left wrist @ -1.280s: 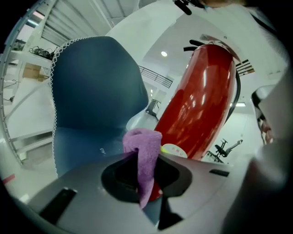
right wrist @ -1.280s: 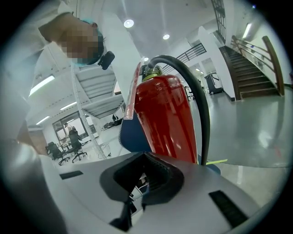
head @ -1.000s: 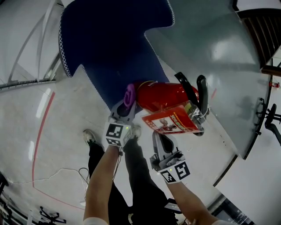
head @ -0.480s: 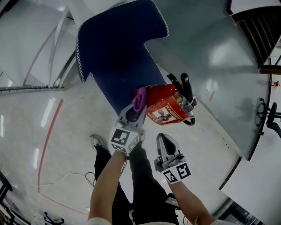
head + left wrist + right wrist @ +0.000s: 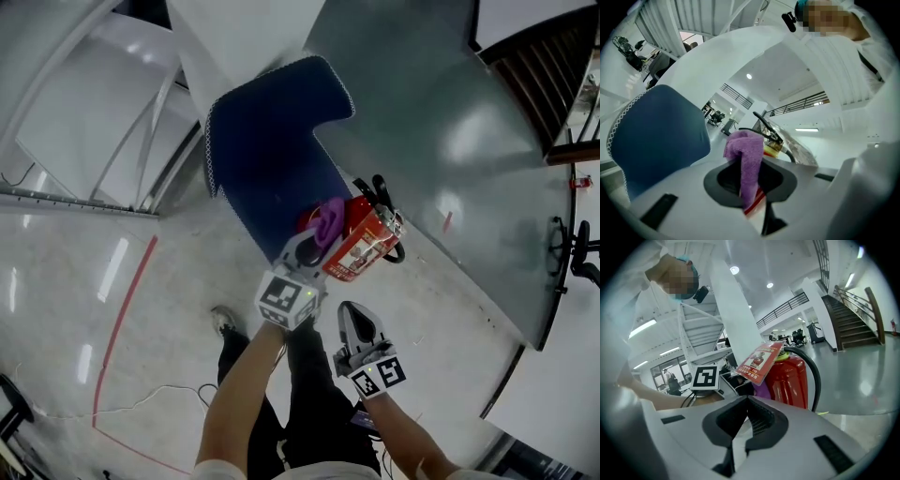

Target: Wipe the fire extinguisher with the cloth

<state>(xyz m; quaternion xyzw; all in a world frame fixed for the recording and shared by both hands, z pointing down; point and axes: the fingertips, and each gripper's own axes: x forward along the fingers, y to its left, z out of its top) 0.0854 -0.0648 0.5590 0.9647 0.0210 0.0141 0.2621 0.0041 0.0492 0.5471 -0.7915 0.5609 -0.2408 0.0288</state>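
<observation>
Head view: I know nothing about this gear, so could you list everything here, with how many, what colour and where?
fire extinguisher: one, red, on the floor ahead of the person
hose: one, black, curving down the extinguisher's side
tag: one, red and white, hanging at the extinguisher's top
cloth: one, purple, against the extinguisher
arrow-shaped mat: one, dark blue, white-edged, beyond the extinguisher
floor line: one, red, at left
left gripper: one, white, fingers shut on the cloth
right gripper: one, white, empty, short of the extinguisher
</observation>
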